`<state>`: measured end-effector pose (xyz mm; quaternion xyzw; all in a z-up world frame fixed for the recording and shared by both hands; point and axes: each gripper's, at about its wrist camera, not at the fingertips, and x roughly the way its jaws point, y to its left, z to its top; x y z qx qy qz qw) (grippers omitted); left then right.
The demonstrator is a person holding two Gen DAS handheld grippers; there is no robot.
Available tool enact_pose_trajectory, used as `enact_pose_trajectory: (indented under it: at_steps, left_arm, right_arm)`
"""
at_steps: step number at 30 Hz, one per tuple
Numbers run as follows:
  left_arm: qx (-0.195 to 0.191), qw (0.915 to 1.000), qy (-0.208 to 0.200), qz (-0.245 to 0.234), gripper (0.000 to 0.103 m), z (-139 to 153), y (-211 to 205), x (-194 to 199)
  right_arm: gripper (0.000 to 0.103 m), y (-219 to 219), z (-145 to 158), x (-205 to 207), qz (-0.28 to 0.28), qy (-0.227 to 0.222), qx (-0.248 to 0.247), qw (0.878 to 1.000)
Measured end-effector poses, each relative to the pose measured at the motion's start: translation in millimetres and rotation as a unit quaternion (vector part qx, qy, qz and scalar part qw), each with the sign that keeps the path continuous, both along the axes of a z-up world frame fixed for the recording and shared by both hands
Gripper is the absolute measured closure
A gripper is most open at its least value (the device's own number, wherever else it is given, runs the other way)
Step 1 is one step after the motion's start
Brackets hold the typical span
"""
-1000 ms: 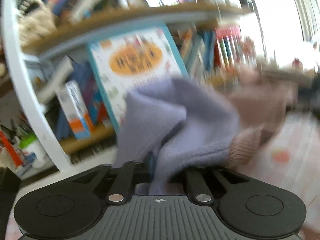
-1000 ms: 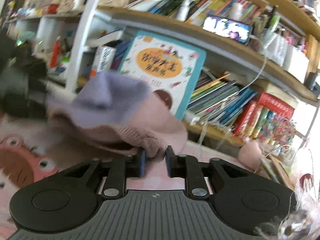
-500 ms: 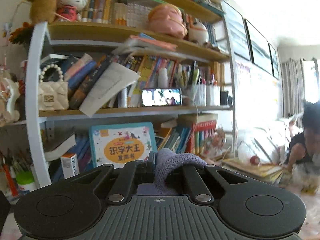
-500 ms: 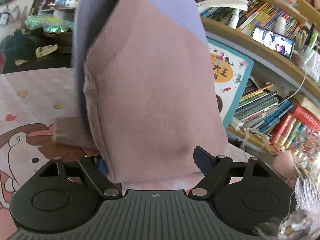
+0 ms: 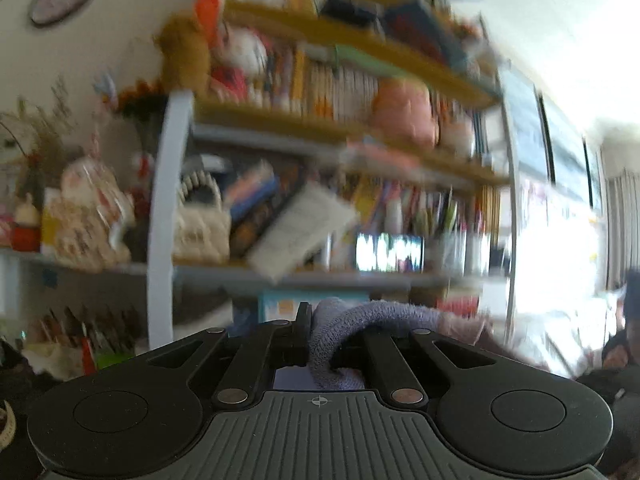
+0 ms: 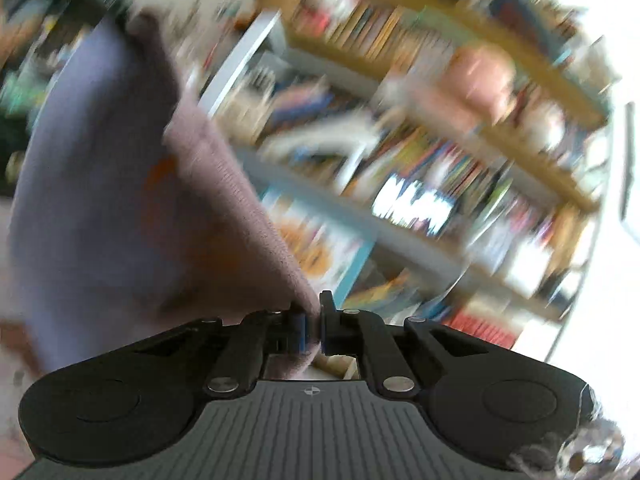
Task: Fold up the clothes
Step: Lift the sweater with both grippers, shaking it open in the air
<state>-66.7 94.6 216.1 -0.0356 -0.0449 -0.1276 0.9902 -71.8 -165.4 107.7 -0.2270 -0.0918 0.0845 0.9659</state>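
In the left wrist view, the left tongs (image 5: 338, 322) are clamped on a thick roll of the lavender knit garment (image 5: 352, 320). The cloth bulges up between the two fingers and loops over toward the right finger, where a strip of its pink part shows just past the finger's tip. Behind the tongs stands the bookshelf (image 5: 320, 128), blurred. Taking the bookshelf as landmark: the garment sits below its lowest visible board, in front of a light-blue picture book (image 5: 280, 306) that peeps out just left of the cloth. On the board above the garment a lit phone screen (image 5: 390, 252) stands among books, and a cream handbag (image 5: 200, 228) rests at the board's left end, beside the white upright. A brown plush toy (image 5: 188, 56) sits at the shelf's upper left corner.

In the right wrist view, heavily blurred, the right tongs (image 6: 314, 320) are pinched tight on the garment's pink edge (image 6: 240, 208), with only the thin fabric between the fingers. From the grip the cloth rises up and left, its lavender face (image 6: 88, 160) filling the left of the frame in front of the bookshelf's (image 6: 440, 92) left end. The phone screen (image 6: 416, 204) glows on the shelf, right of the cloth.
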Motion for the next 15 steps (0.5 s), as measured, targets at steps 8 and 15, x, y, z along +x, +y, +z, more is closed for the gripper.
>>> enact_pose_trajectory:
  at_steps: [8, 15]
  left_arm:
    - [-0.052, 0.9795, -0.195, 0.001, 0.097, 36.4, 16.9, -99.6]
    - [-0.086, 0.9952, -0.041, -0.020, 0.097, -4.0, 37.1, -39.6]
  right_arm:
    - [0.096, -9.0, 85.6, -74.3, 0.026, -0.246, 0.030, 0.969]
    - [0.096, -12.4, 78.3, -32.6, 0.047, -0.128, 0.049, 0.989]
